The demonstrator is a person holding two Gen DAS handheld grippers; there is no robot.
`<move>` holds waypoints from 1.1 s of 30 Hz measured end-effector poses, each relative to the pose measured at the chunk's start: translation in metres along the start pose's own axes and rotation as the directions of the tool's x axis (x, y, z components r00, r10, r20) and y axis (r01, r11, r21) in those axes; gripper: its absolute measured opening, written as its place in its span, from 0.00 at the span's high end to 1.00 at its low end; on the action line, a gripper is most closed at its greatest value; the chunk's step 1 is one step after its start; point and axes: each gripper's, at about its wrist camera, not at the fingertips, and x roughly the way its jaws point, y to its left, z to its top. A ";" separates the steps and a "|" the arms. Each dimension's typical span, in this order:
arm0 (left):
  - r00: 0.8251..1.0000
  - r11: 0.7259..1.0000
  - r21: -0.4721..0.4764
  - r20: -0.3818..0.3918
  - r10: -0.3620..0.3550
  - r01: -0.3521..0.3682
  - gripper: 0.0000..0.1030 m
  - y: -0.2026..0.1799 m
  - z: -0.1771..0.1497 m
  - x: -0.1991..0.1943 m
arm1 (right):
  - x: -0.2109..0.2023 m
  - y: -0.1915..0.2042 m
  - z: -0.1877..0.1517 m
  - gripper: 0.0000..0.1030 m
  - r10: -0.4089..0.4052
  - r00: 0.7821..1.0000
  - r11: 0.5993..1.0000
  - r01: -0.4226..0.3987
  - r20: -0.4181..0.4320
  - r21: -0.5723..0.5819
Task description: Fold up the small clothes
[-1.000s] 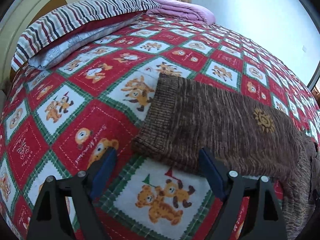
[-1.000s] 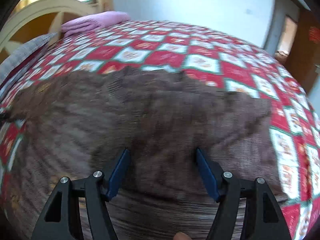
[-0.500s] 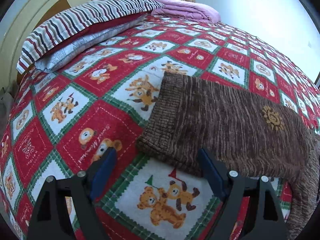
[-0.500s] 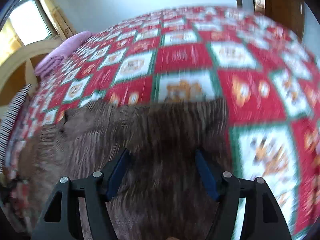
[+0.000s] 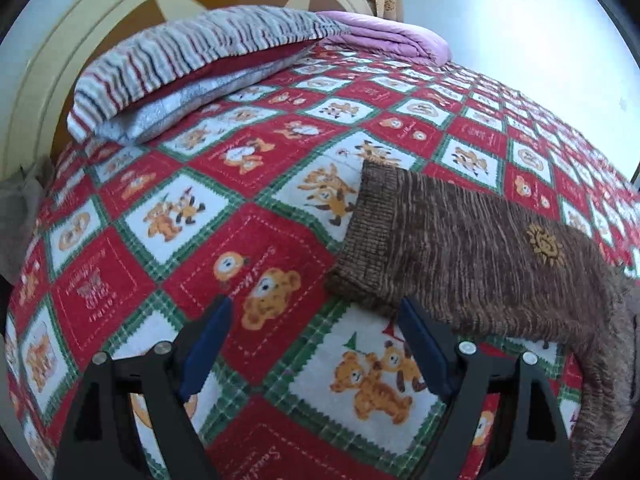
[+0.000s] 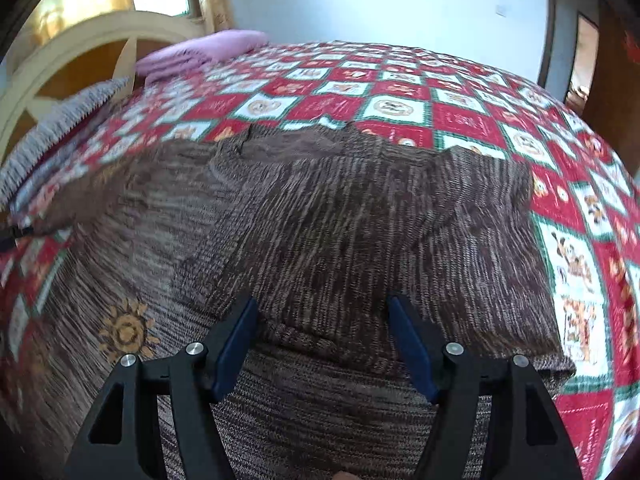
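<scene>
A brown knit sweater (image 6: pixel 340 216) with a small orange sun emblem (image 6: pixel 126 330) lies spread on the bed, one sleeve folded across its body. In the left wrist view its other sleeve (image 5: pixel 460 248) stretches out to the left, ribbed cuff toward me. My left gripper (image 5: pixel 314 344) is open and empty, hovering over the bedspread just in front of that cuff. My right gripper (image 6: pixel 320 336) is open and empty, hovering above the sweater's body near its lower part.
The bed has a red, white and green bear-print bedspread (image 5: pixel 248 240). Striped and grey pillows (image 5: pixel 192 68) and a folded pink blanket (image 5: pixel 392 38) lie by the cream headboard (image 5: pixel 80 36). A doorway (image 6: pixel 580 64) stands at the far right.
The right gripper swung away toward the sweater's right edge and back over its body, staying open. The left view has drifted slightly so the cuff sits further right; the left gripper stays open.
</scene>
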 end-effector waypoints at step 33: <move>0.932 0.878 -0.335 0.001 -0.362 0.342 0.92 0.015 0.029 0.020 | -0.012 0.005 -0.008 0.19 -0.040 0.998 0.999 0.041 0.054 -0.021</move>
